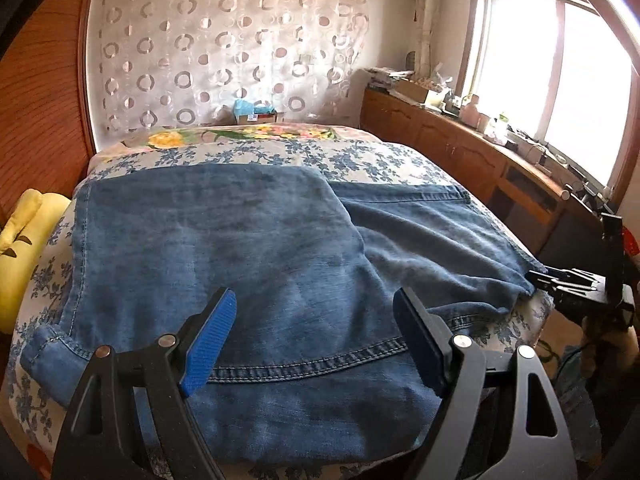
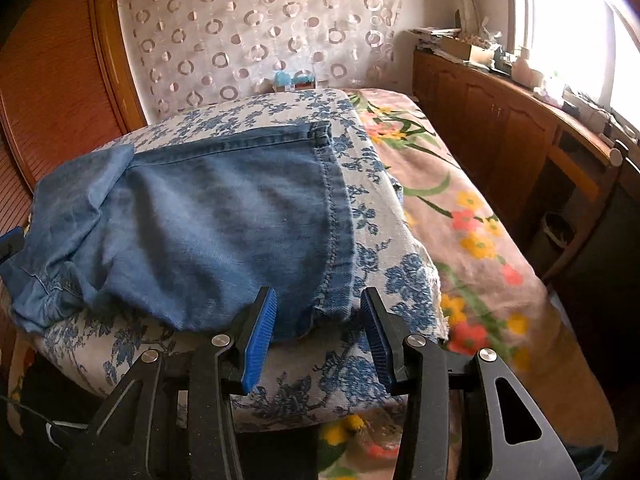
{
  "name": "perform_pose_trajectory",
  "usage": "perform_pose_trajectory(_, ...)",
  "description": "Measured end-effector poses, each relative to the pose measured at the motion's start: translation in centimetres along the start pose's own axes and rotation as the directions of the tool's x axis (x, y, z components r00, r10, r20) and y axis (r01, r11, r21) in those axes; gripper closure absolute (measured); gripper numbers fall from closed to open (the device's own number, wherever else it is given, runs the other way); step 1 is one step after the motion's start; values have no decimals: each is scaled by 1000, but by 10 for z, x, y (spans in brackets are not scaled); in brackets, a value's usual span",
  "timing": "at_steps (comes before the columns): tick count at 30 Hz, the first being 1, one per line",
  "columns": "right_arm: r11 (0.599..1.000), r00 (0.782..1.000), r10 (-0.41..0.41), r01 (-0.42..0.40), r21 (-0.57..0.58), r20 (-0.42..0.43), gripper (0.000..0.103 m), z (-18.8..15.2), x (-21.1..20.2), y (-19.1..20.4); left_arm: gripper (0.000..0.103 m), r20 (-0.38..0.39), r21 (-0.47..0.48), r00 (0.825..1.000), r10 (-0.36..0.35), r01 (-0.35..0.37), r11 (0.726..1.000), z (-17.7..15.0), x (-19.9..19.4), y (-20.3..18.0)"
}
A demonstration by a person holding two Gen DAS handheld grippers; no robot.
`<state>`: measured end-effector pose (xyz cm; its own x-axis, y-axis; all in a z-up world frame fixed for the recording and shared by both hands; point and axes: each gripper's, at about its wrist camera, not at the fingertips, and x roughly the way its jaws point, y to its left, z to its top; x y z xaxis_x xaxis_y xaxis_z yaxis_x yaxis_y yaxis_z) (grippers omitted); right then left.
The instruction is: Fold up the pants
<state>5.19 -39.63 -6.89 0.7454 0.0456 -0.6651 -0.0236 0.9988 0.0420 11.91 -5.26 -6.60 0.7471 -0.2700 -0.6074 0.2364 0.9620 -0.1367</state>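
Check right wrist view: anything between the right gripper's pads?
Yes: the jeans' near corner and the blue-flowered cover lie between the right gripper's open pads, untouched.

The left gripper (image 1: 314, 338) is held tilted downward, its blue-padded fingers (image 1: 208, 344) spread wide with nothing clamped between them; the right gripper (image 2: 318, 336) is likewise pitched downward, its fingers (image 2: 260, 336) set narrower and parted, pressing on nothing.

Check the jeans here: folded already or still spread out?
Partly folded: one part of the jeans lies doubled over the rest, its edge crossing the lower layer on the blue-flowered cover.
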Motion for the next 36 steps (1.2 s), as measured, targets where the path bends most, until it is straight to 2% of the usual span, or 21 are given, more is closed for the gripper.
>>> perform_pose_trajectory(3,1000,1000,-7,8,-19,3,58,2,3,1,22,7,-1,1000,-4,4,1000,1,-5,2)
perform_pose_trajectory(5,999,1000,-18,18,-29,6,71,2,4,2,22,15,2,1000,-9,9,1000,2,-8,2)
perform_pose_trajectory(8,1000,1000,9,-9,-10,2,83,3,4,-5,22,32,17,1000,-2,1,1000,3,-16,3)
perform_pose_trajectory(11,999,999,43,-43,-3,-7,85,5,4,-5,22,48,24,999,3,-4,1000,5,-23,5)
perform_pose_trajectory(15,996,995,92,-92,3,22,86,13,-7,-2,22,65,24,998,8,-10,1000,7,-34,11)
perform_pose_trajectory(22,985,983,159,-150,-89,95,86,50,-40,28,22,94,1,995,20,-21,1000,11,-50,24)
perform_pose_trajectory(29,947,949,268,-227,-229,166,86,85,-76,83,22,146,-32,988,47,-43,999,15,-73,35)
perform_pose_trajectory(36,857,889,428,-341,-387,165,86,111,-90,161,22,166,-47,984,68,-61,997,13,-86,51)
